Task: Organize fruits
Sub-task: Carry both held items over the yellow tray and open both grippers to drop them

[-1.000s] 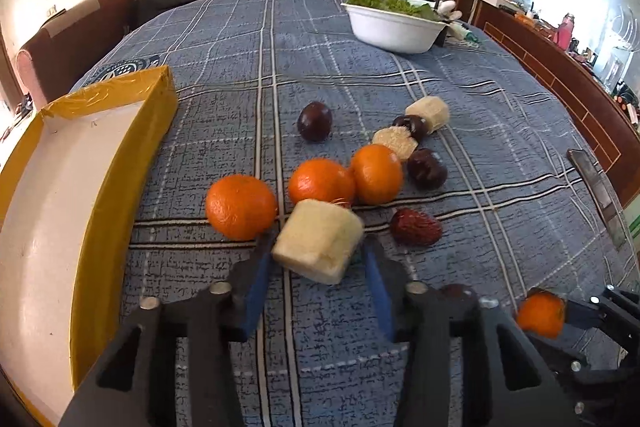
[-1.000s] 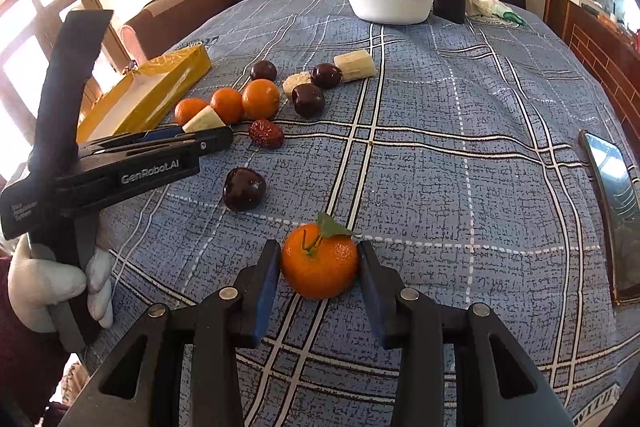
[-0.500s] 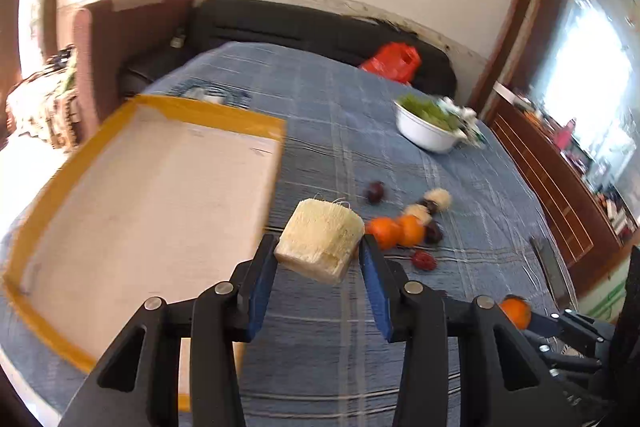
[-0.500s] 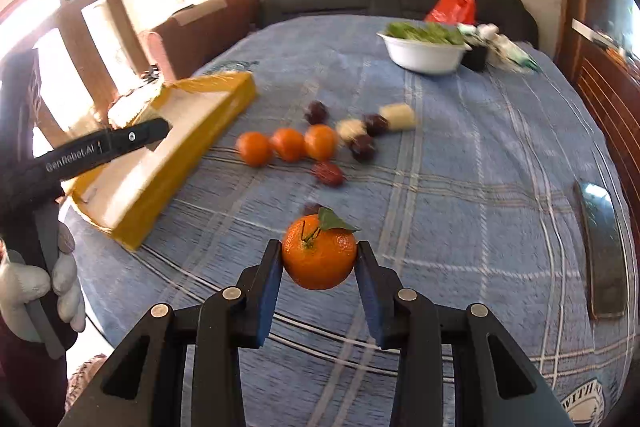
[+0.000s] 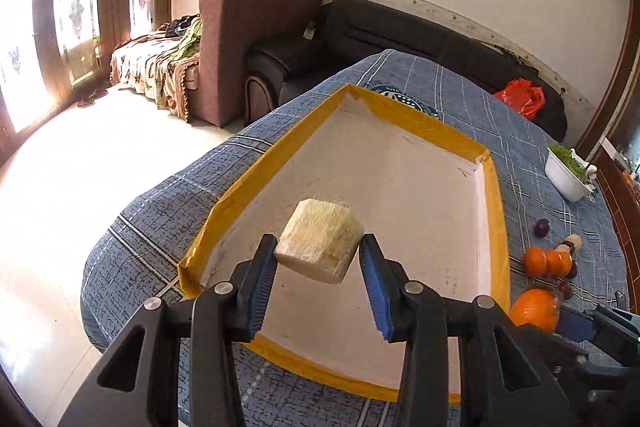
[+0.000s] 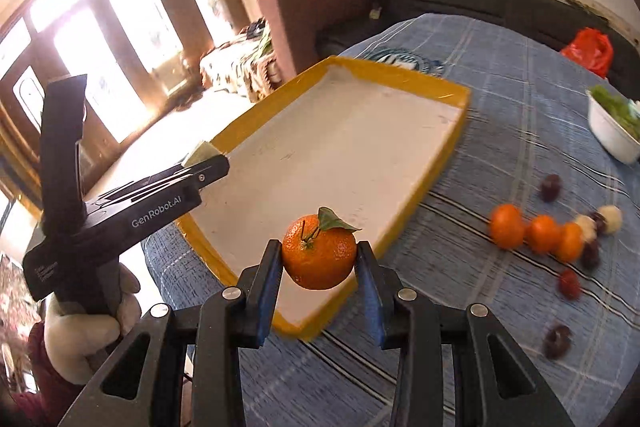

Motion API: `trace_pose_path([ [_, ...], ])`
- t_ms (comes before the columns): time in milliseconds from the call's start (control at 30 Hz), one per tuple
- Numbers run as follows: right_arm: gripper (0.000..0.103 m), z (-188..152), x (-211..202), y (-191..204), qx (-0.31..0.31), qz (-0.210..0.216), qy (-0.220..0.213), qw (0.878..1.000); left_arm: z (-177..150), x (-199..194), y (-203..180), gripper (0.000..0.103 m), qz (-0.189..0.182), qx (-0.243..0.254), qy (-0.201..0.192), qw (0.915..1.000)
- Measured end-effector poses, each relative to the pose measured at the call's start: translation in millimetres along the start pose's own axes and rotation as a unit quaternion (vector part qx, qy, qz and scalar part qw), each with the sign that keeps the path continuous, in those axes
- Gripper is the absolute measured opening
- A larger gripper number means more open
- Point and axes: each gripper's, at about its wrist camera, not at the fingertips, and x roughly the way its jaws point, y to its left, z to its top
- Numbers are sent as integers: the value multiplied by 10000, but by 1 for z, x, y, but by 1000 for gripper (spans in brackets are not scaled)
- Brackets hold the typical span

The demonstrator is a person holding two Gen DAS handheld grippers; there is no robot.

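Gripping, left: pale fibrous block (image 5: 320, 241) is clamped in the left gripper (image 5: 319, 277), held in the air above the yellow-rimmed tray (image 5: 498, 211).
Gripping, right: leafy orange (image 6: 319, 251) is pinched by the right gripper (image 6: 318, 281) over the tray's near corner.
Cloth: loose oranges (image 6: 536, 233) and dark fruits are left lying beside the tray.

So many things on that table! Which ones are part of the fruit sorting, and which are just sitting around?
Part of the job:
- pale cut chunk in the left claw
- leafy orange in the right claw
- yellow-rimmed tray
- loose oranges and dark fruits on the cloth

Just lying about:
- white bowl of greens
- red bag
- sofa
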Motion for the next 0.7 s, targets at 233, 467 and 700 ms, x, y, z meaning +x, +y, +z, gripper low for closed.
trace_pose_path([
  [233, 41, 8, 52, 23, -278, -24, 454, 9986, -1, 13, 11, 41, 97, -63, 87, 9999],
  [467, 42, 1, 63, 34, -480, -170, 594, 9969, -2, 5, 11, 48, 297, 1, -24, 9996],
  [700, 51, 2, 43, 35, -454, -190, 365, 9981, 1, -17, 4, 61, 354, 53, -245, 9991],
])
